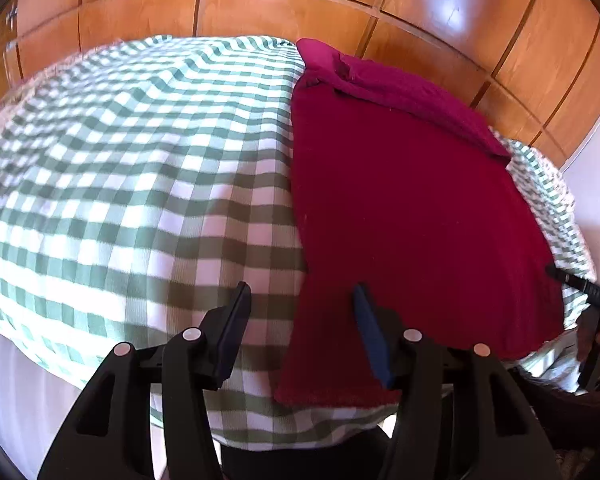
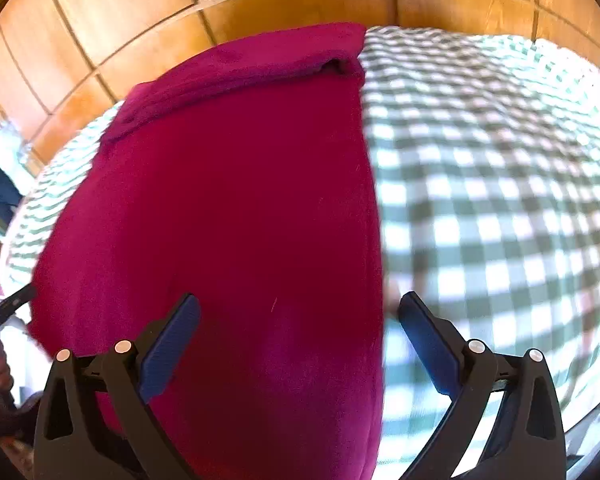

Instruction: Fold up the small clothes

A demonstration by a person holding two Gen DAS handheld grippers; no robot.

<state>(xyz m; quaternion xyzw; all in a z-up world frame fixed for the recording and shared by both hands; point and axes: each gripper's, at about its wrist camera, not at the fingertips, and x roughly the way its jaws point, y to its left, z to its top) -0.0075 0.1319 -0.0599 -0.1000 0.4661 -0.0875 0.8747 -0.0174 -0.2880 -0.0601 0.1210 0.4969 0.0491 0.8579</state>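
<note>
The cloth (image 1: 412,208) is a soft, limp, light piece of knit in deep red to magenta, lying flat on a bed under a green-and-white check cover (image 1: 132,168). It looks likely to drape and sag the moment it is lifted, and to cling a little to the cover rather than slide. It should not be fragile. The best holds are judged to be its near corners and near hem, pinched edge-on, since the flat middle gives the pads nothing to bite.

Taking the cloth as the landmark and going left to right: the left claw (image 1: 302,308) hangs over its near left edge, jaws apart and empty, one finger over the check cover just left of the cloth, the other over the red. The cloth's left edge runs straight away toward the far side of the bed, where a thicker magenta band lies doubled over along its far end. Its surface is smooth, with no clear wrinkles. The right claw (image 2: 296,328) hangs over the cloth's near right edge, jaws wide and holding nothing, one finger above the red and the other above the cover to the right.
</note>
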